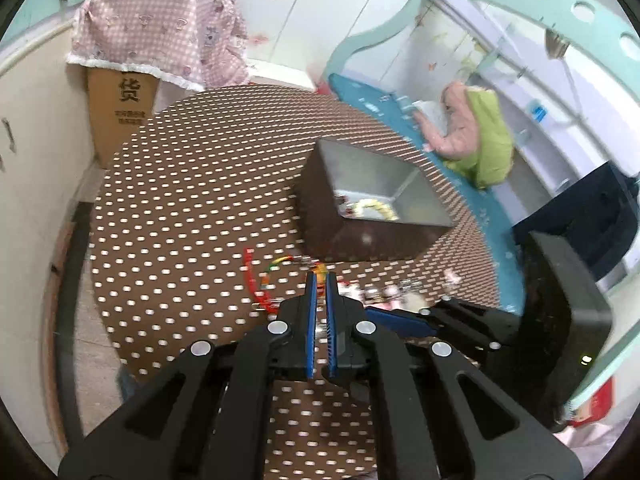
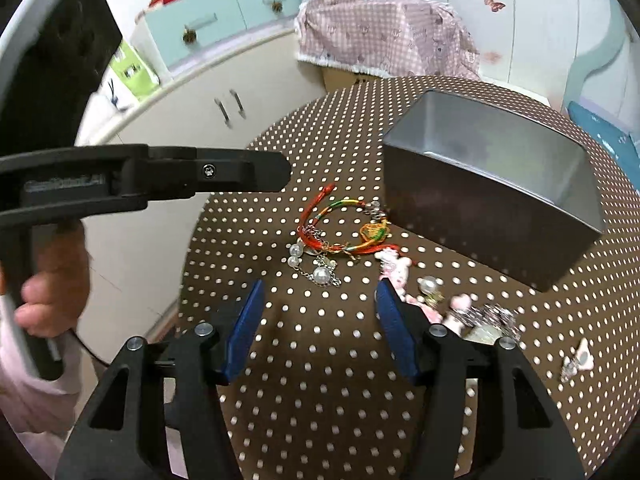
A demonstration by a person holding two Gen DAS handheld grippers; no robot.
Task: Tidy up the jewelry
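A dark metal box (image 1: 372, 200) stands open on the round brown dotted table (image 1: 192, 200), with a yellow bracelet (image 1: 376, 209) inside. It also shows in the right wrist view (image 2: 492, 200). Red and multicoloured cord bracelets (image 2: 340, 224) lie in a tangle beside the box, with pearl pieces (image 2: 320, 274) and pink charms (image 2: 394, 270). My left gripper (image 1: 321, 278) has its jaws nearly together above the cords (image 1: 256, 276); nothing is clearly held. My right gripper (image 2: 320, 292) is open and empty, just short of the pearls.
More small jewelry (image 2: 480, 316) lies at the table's right. A cardboard box under pink checked cloth (image 1: 160, 40) stands behind the table, cream cabinets (image 2: 192, 120) to the left, and a blue surface with clothes (image 1: 476, 132) to the right.
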